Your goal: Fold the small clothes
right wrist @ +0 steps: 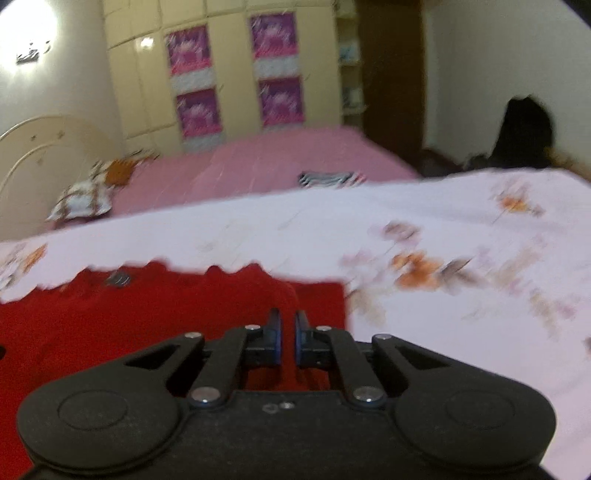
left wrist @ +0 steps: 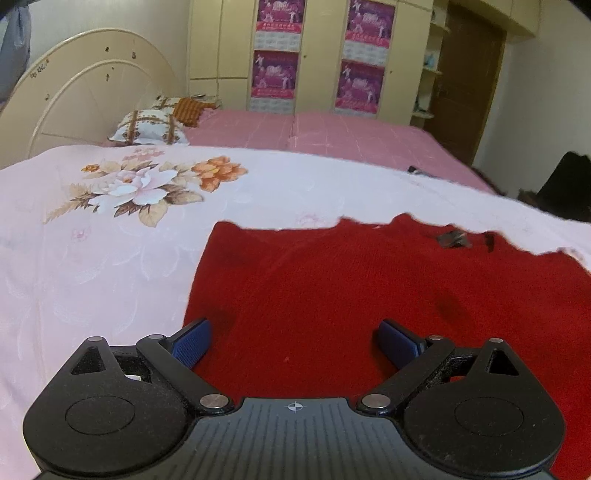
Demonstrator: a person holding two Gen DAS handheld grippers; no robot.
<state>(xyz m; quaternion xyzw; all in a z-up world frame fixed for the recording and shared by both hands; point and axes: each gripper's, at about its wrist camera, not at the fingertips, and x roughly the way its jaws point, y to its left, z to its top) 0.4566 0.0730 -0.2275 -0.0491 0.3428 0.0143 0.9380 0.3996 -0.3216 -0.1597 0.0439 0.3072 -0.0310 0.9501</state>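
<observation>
Spread wide, the left gripper (left wrist: 293,343) hangs low-centre over the red sweater (left wrist: 369,295), which lies flat on the floral sheet (left wrist: 110,240). Lower centre of the blurred right view, the right gripper (right wrist: 287,338) pinches a raised red fold.

fuzzy knit red sweater (left wrist: 369,288), smooth floral sheet (left wrist: 92,266)

the purple posters (left wrist: 280,22) on the wardrobe doors (left wrist: 321,55) carry a line of print on a red band, too small and blurred to read. no other text, brand or number can be read
</observation>
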